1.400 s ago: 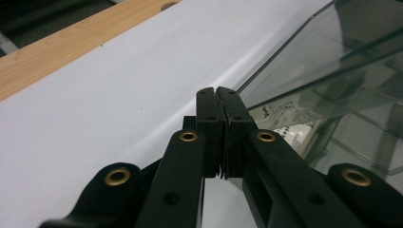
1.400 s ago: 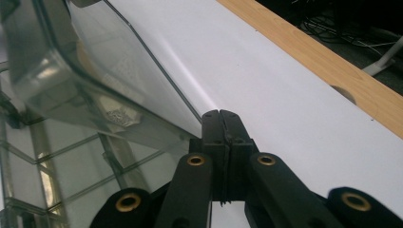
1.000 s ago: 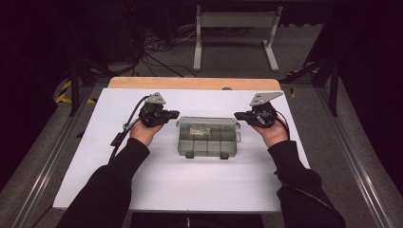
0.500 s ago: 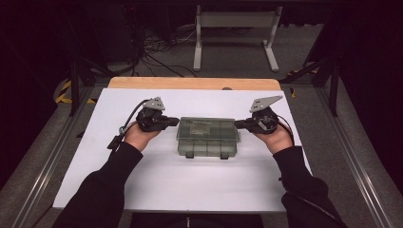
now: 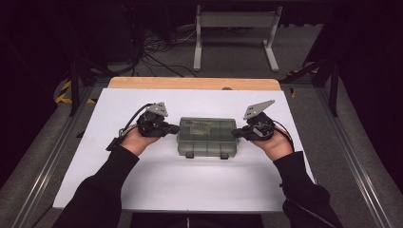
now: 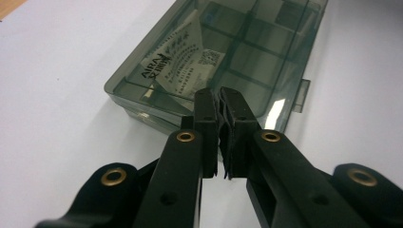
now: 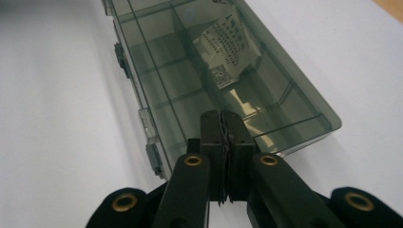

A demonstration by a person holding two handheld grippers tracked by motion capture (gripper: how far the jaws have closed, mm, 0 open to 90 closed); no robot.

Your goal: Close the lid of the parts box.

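Note:
A smoky clear plastic compartment box (image 5: 207,137) lies closed on the white table top, with a paper label inside and two latches on its near side. My left gripper (image 5: 174,128) is at the box's left end, jaws shut and empty, tips at the box wall (image 6: 161,111). My right gripper (image 5: 236,134) is at the box's right end, also shut with nothing between its jaws. In the right gripper view the box (image 7: 190,71) stretches away from the closed tips (image 7: 221,118). Whether the tips touch the box I cannot tell.
The white board (image 5: 142,180) covers the table, with a wooden strip (image 5: 190,83) along its far edge. Metal rails (image 5: 52,156) run along both sides. A white stand (image 5: 234,33) and cables lie on the floor beyond.
Both hands have drifted toward the box's ends, closing in from each side. The box has not moved and both jaws stay shut.

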